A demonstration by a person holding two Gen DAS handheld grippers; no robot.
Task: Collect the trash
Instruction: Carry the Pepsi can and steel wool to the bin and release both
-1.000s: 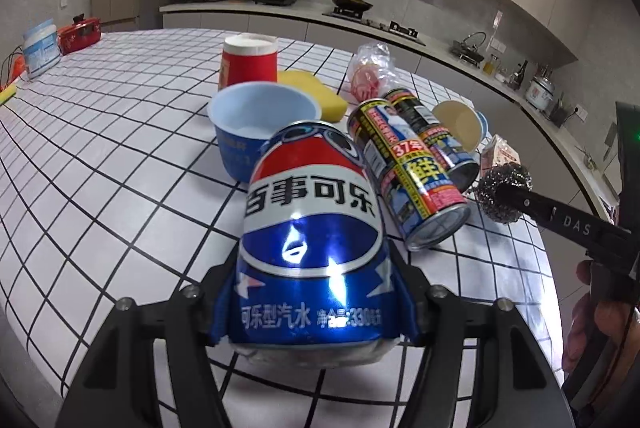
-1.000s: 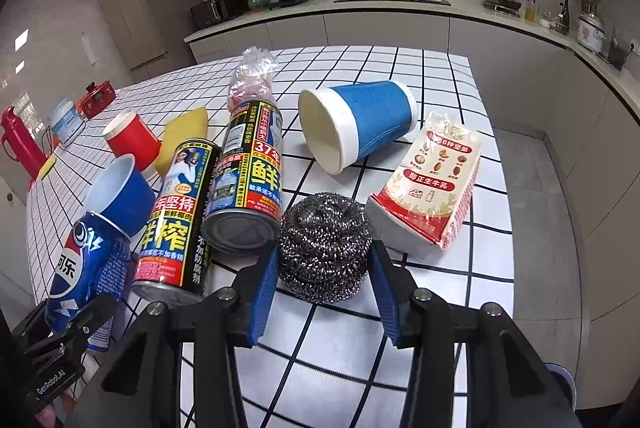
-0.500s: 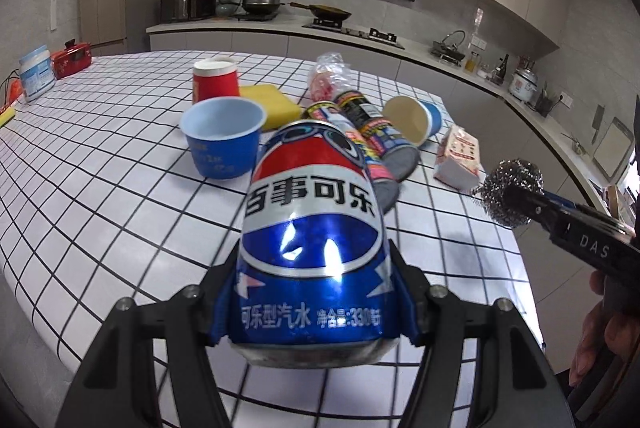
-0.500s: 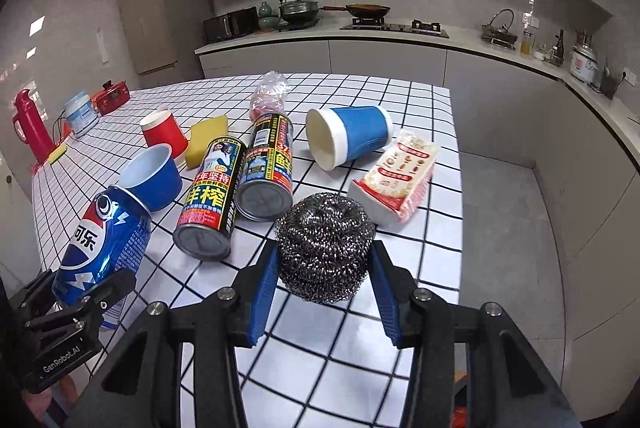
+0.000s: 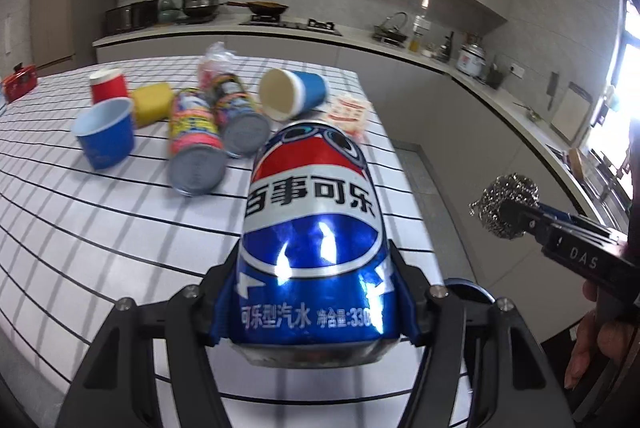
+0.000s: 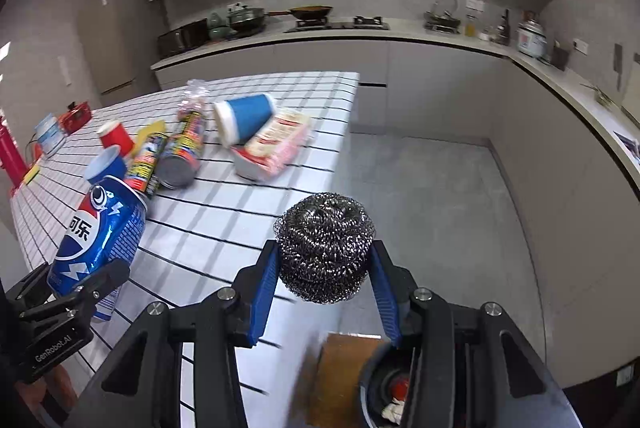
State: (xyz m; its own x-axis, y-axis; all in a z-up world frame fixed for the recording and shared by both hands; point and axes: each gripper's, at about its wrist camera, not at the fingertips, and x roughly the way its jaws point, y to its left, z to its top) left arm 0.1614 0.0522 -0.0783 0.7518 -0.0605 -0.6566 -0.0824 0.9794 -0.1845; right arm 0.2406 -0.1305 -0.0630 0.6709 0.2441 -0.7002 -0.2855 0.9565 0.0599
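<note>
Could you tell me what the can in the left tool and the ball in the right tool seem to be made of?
Can: thin metal, likely aluminium; glossy printed blue skin with sharp glints. Ball: coiled steel wire, a scouring pad; grey shiny loops.

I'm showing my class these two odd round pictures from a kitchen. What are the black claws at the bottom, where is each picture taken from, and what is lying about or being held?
There is no robot: a person carries a hand-held gripper, a two-fingered clamp, in each hand. Each has a wide-angle camera looking along its fingers, hence the round, bent pictures.

The left camera shows the left hand-held gripper clamped on a blue Pepsi drink can. The right camera shows the right hand-held gripper squeezing a grey steel-wool scouring ball.

Left on the white tiled counter are two printed spray cans, a tipped blue paper cup, a red cup, a yellow sponge and a snack packet. A dark bin sits below the right gripper.
</note>
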